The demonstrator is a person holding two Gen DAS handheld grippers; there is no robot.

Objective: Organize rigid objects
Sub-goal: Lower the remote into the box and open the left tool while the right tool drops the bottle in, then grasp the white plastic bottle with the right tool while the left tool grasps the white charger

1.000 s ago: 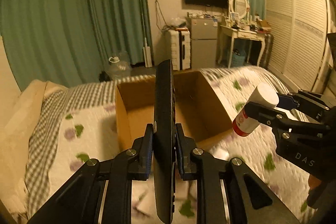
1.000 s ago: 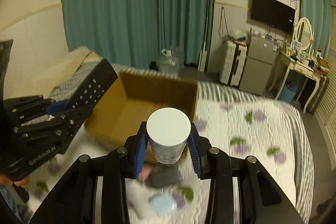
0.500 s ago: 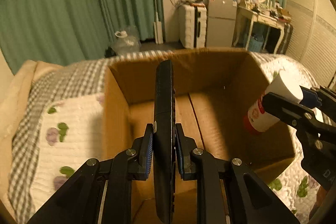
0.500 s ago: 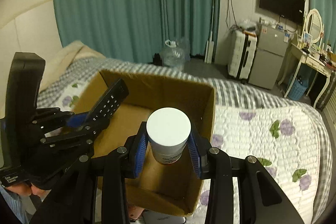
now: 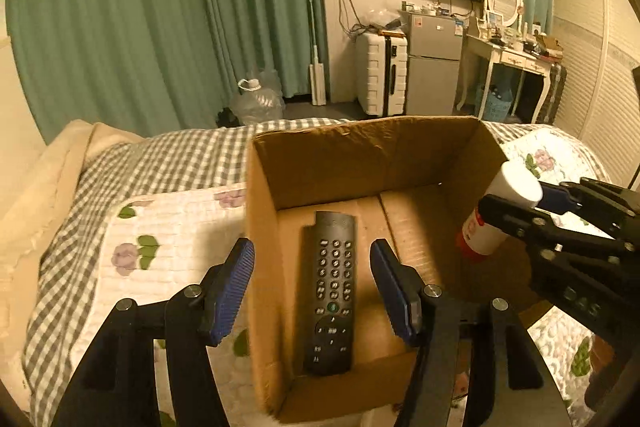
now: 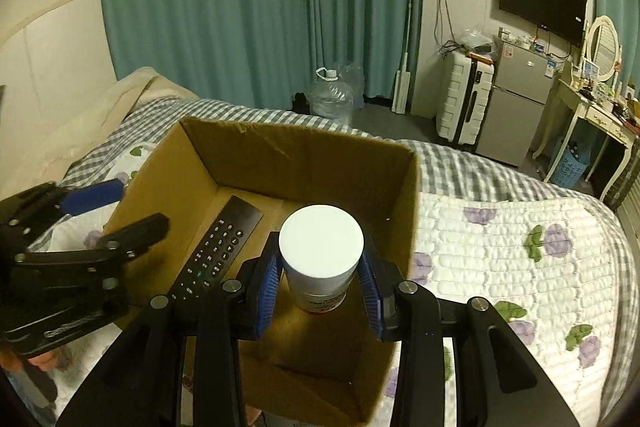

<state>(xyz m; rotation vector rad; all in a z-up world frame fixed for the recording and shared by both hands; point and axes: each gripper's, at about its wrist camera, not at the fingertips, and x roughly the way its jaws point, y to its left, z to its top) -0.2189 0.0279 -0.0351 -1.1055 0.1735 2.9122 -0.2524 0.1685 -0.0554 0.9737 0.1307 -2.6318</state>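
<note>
A cardboard box is set on the bed, and a black remote control is seen lying flat, keys up, on the left half of the box floor, lengthwise between the near and far walls. The left gripper is held above it with its blue-padded fingers spread wide and nothing between them, so the remote is judged to be placed. The right gripper is closed on a white-capped bottle, which is held upright over the right half of the box, beside the remote and apart from it; whether its base touches the floor cannot be told. The step in hand is judged to be the setting down of the bottle. It would be done best if the bottle were lowered straight until the base is carried by the cardboard, kept clear of the remote and of the right wall, and released only then, with the fingers opened evenly so that the tall, narrow body is not tipped. The left gripper would best be lifted straight out, so that the left wall is not caught.
</note>
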